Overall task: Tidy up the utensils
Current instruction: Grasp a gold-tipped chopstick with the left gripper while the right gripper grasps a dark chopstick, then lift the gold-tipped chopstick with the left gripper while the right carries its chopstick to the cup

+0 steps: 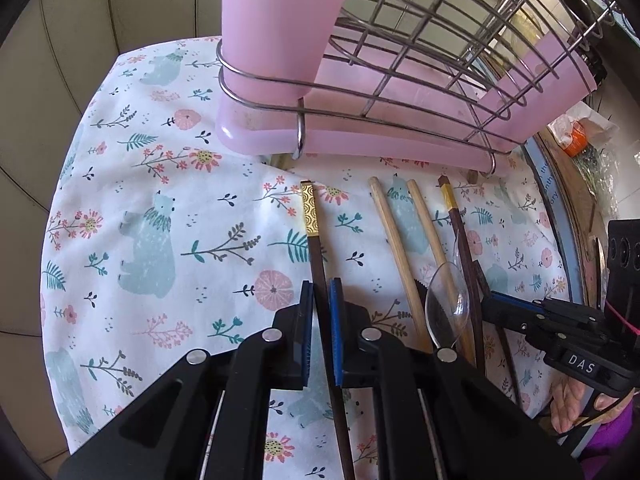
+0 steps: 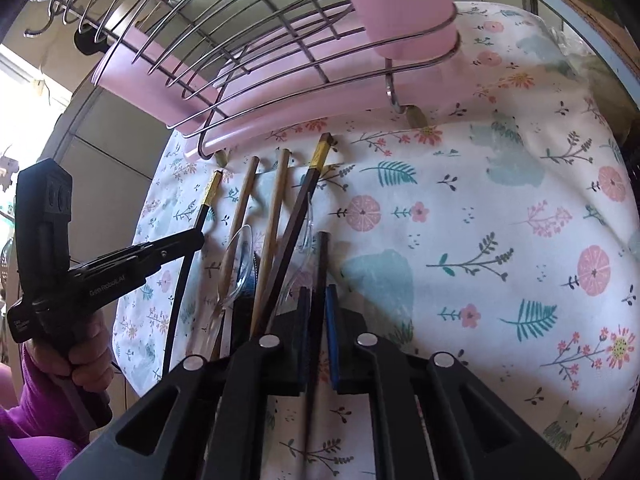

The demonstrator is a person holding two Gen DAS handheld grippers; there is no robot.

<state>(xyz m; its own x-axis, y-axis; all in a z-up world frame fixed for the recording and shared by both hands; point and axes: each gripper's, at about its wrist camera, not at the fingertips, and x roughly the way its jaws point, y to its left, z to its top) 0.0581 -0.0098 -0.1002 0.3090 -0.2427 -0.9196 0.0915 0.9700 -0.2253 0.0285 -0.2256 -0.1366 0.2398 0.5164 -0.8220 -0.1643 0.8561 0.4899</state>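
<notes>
I hold a dark chopstick in each gripper over the floral cloth (image 1: pixel 160 168), the wire rack (image 1: pixel 400 92) with its pink tray standing just beyond the tips. My left gripper (image 1: pixel 320 312) is pinched narrow on the gold-banded chopstick (image 1: pixel 316 248); my right gripper (image 2: pixel 316 312) is pinched narrow on a plain dark chopstick (image 2: pixel 321 264). Between them the rest lie in a loose fan: two bamboo chopsticks (image 1: pixel 396 240), another gold-tipped one (image 1: pixel 460 232) and a clear spoon (image 1: pixel 448 300) resting across them. To do this step well, I judge each stick should be lifted level and clear of the pile, so the spoon is not dragged along, then tilted tip-down before going to the rack. Both grips sit mid-shaft, which should limit swing.
</notes>
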